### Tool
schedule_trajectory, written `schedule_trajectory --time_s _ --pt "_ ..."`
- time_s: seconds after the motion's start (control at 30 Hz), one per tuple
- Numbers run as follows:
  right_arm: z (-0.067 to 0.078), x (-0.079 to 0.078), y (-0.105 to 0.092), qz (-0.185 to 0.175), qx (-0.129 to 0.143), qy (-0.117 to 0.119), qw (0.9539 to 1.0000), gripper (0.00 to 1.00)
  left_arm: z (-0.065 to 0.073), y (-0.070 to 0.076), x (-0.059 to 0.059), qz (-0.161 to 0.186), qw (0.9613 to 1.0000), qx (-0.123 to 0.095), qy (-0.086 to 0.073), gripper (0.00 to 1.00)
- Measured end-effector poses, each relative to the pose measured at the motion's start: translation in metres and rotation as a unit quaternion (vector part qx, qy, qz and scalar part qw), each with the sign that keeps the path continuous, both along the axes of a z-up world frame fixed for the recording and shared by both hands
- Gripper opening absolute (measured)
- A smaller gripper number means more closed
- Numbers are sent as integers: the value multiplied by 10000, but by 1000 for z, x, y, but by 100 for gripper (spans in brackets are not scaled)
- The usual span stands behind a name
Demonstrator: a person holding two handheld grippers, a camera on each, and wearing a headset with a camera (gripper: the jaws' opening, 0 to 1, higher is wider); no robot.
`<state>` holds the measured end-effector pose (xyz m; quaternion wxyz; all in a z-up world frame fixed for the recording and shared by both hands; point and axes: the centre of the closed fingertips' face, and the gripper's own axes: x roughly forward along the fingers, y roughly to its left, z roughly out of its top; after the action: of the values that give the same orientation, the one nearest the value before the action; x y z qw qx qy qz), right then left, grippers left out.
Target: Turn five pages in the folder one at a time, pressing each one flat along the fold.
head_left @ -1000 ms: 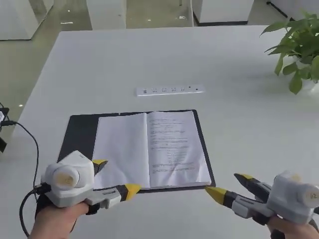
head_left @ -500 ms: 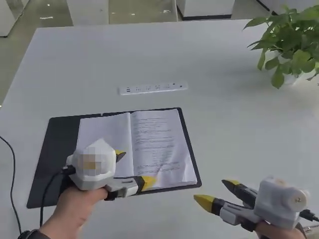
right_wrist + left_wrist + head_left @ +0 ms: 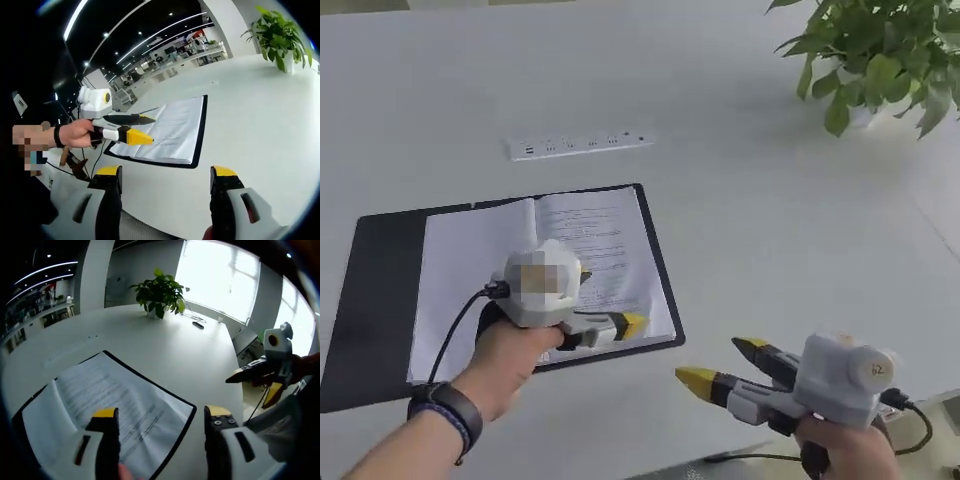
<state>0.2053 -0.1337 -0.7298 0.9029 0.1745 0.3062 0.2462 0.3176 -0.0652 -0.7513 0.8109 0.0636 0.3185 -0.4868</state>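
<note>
Though agape, left tool (image 3: 161,412) astride folder (image 3: 380,280) edge

Bright daylight glares through the windows (image 3: 220,280); both gripper views bend at the edges; table (image 3: 740,200) shadows seem soft.

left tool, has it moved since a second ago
Yes: the left tool shifted right over the folder, from the left page to the near corner of the right page.

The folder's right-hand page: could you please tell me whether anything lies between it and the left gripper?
Nothing visible does. The left gripper is over the printed right-hand page near its lower corner, jaws open, and the right gripper is off the folder, above bare table.
</note>
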Motion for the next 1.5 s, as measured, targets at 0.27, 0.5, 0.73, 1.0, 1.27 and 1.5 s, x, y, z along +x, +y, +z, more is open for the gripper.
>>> schedule_trajectory --time_s 0.27,0.5,0.73,1.0,1.27,1.5 --pt "-5 -4 -4 34 76 101 9999 70 -31 -22 2 -73 9994 326 18 68" --pt "-8 -3 -3 66 147 164 9997 69 -53 -29 2 -175 9973 705 -43 67" --pt "-10 2 8 218 187 215 9994 67 -59 -25 4 -324 9923 1097 -482 65" --pt "-9 10 13 423 203 192 9987 66 -58 -22 9 -215 9931 1048 -470 60" --pt "-9 29 7 289 430 193 9985 62 -58 -21 11 -101 9938 1029 -419 56" --pt "-11 65 11 262 699 160 9971 58 -57 -21 12 -41 9940 1012 -406 54"
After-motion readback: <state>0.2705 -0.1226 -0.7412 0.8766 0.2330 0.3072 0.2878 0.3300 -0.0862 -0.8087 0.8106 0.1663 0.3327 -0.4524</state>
